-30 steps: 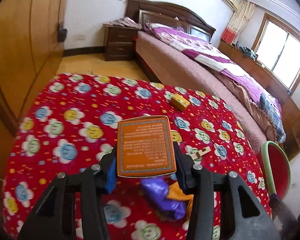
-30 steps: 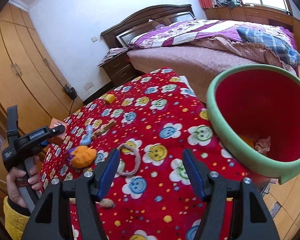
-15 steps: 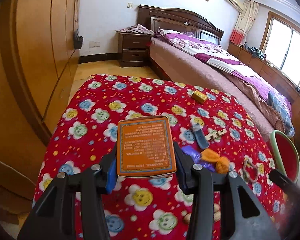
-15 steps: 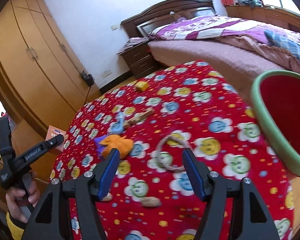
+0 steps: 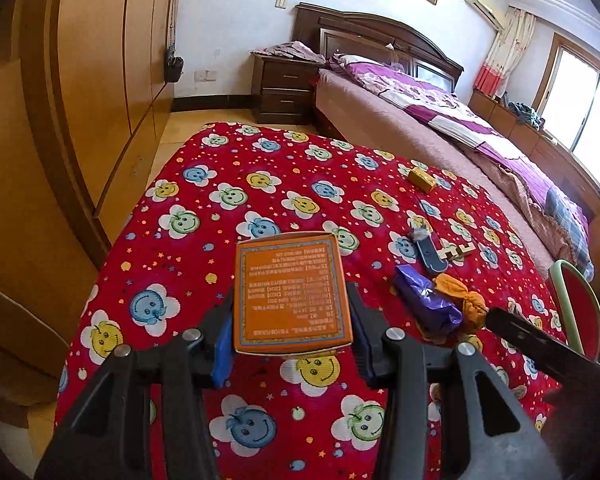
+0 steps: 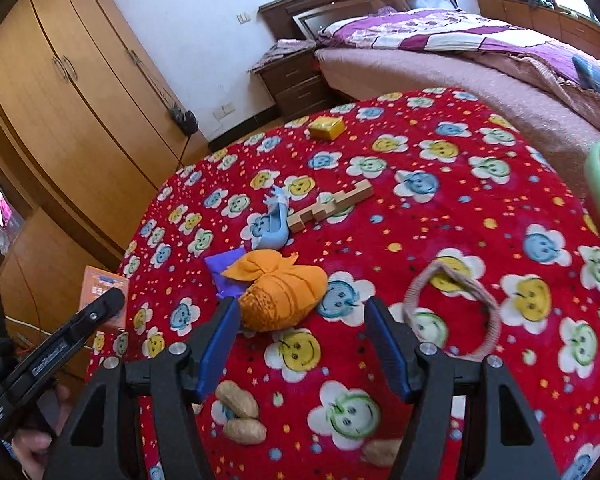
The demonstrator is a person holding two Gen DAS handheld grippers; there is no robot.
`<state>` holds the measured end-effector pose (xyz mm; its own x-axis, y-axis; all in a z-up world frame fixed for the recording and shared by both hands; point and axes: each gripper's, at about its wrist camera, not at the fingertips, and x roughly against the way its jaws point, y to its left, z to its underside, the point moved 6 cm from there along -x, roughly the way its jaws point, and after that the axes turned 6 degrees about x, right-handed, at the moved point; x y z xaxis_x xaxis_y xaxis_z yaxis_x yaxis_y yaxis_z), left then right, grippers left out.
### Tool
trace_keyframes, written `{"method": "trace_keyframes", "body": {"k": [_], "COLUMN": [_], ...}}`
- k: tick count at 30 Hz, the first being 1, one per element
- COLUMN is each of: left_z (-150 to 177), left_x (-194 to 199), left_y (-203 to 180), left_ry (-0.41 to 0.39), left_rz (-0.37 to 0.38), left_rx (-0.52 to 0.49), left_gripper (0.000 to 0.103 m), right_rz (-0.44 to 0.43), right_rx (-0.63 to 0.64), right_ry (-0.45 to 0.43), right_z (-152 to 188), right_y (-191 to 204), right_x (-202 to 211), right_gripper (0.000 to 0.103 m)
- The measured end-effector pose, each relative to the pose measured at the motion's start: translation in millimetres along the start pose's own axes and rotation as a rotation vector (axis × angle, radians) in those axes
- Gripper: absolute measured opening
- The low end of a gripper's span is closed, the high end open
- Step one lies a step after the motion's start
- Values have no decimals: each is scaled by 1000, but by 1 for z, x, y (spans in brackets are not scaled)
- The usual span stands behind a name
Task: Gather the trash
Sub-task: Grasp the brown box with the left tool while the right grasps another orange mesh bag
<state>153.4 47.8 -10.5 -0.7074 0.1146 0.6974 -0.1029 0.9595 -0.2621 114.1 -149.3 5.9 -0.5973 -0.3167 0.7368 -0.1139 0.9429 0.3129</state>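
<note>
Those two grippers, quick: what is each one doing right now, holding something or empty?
Left gripper: closed on an orange box.
Right gripper: open and empty, its fingers above an orange cloth bundle.

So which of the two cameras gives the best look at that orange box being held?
The left wrist view. There the orange box fills the middle of the picture, its printed face fully visible, clamped in the left gripper. The right wrist view shows only a corner of the orange box at the left edge, partly hidden behind the left gripper.
</note>
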Motion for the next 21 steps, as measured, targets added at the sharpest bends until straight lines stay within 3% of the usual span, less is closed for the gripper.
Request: {"method": "trace_keyframes", "body": {"k": [3, 9, 21], "left_z": [2, 5, 9], "left_x": [-5, -16, -14], "left_y": [0, -2, -5], "left_ry": [9, 27, 34], "left_rz": [9, 22, 38], "left_rx": [4, 11, 23], "left_gripper": [48, 48, 48], "right_rz": [0, -3, -39], "right_rx": [6, 40, 58], "right_ry": [15, 20, -5], "right_z": [-1, -2, 2], "right_y": [1, 8, 12], "right_x": [-11, -26, -23], "right_gripper": [67, 55, 36]}}
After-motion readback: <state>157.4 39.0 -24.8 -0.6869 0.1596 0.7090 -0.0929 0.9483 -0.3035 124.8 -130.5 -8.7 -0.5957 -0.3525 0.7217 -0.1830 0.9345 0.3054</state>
